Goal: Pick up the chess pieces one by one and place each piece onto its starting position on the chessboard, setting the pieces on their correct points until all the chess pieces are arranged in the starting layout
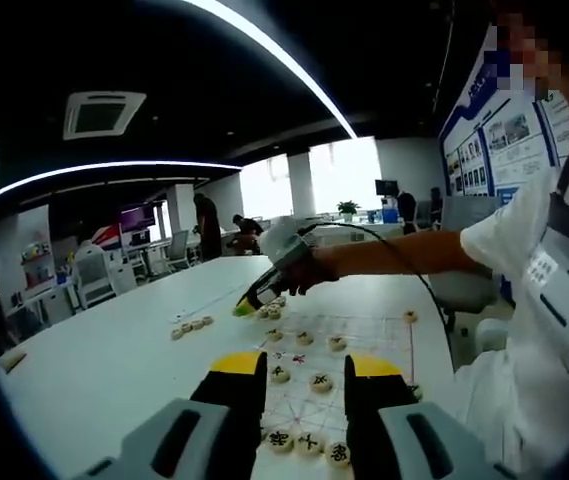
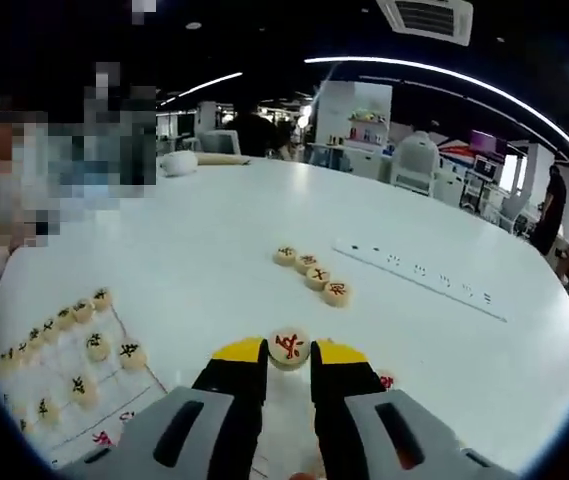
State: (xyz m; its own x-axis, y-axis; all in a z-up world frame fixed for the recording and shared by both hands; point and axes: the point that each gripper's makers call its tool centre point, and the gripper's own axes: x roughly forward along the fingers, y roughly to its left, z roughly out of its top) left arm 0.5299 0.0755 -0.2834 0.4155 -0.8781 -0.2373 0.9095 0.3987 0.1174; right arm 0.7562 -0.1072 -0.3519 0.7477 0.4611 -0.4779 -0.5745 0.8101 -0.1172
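A paper chessboard (image 1: 364, 335) lies on the white table with round wooden pieces (image 1: 321, 381) set on its points. My left gripper (image 1: 306, 366) hovers open over the near part of the board, nothing between its yellow-tipped jaws. The right gripper (image 1: 244, 308) reaches in from the right, low at the board's far left corner. In the right gripper view, the right gripper (image 2: 289, 352) is shut on a red-marked piece (image 2: 289, 346) just above the table beside the board (image 2: 114, 425). A row of several loose pieces (image 2: 311, 270) lies ahead of it.
A white power strip (image 2: 419, 280) lies on the table beyond the loose pieces. The person's arm (image 1: 394, 250) stretches across above the board. Loose pieces (image 1: 192, 326) sit left of the board. A white object (image 2: 178, 162) rests at the far table edge; chairs and people stand farther off.
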